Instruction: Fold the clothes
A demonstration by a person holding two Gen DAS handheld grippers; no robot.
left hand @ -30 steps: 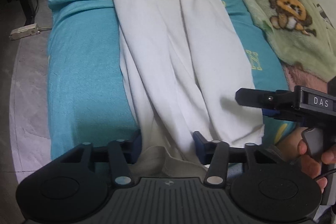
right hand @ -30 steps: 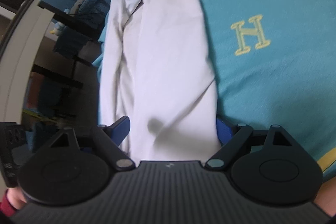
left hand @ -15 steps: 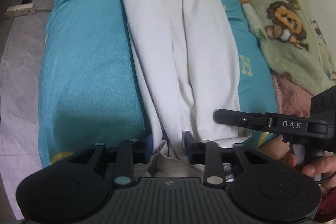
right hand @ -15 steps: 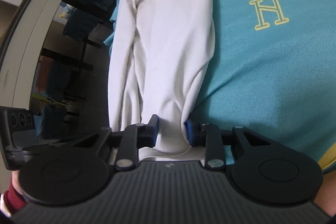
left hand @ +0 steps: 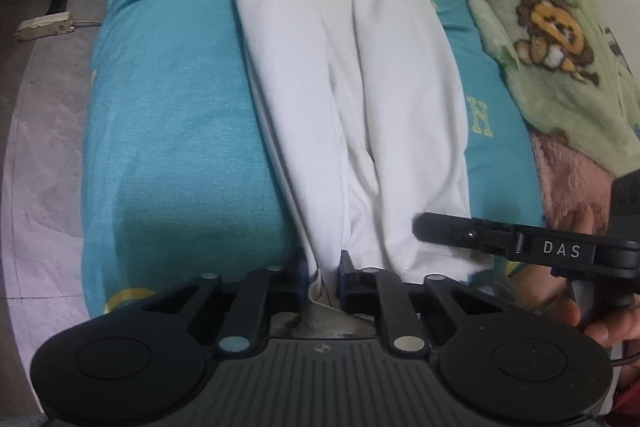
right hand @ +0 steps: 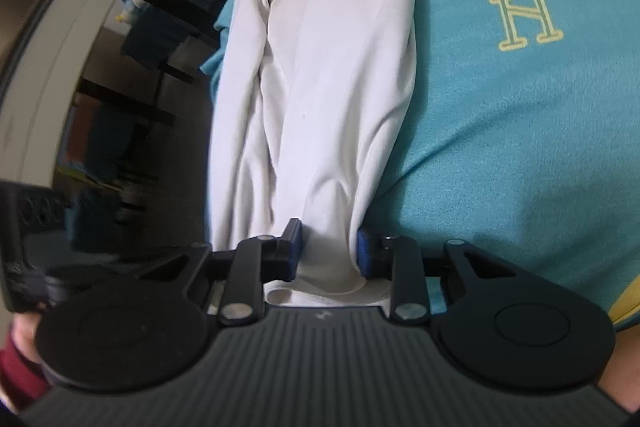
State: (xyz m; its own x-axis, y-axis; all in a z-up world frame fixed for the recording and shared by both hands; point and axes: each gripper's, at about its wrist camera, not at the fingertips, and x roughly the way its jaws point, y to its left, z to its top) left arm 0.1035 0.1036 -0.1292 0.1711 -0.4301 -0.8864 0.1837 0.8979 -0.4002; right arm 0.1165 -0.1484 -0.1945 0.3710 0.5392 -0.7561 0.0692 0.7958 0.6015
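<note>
The left tongs [left hand: 323, 269] are closing on a bunched fold of the white garment [left hand: 352, 75], cloth pinched between the blue pads at its near end. The right tongs [right hand: 329, 247] are closing likewise on the neighbouring corner, a thick wad of fabric squeezed between them. From both grips the garment runs away toward twelve o'clock as a long strip on the teal bed cover [left hand: 172, 115], its left edge close to the side of the bed. A green lion blanket [left hand: 552, 39] lies at two o'clock. To fold well, both holds should catch every layer, then rise together and level, carrying the near end toward twelve o'clock without dragging cloth off the bed.
</note>
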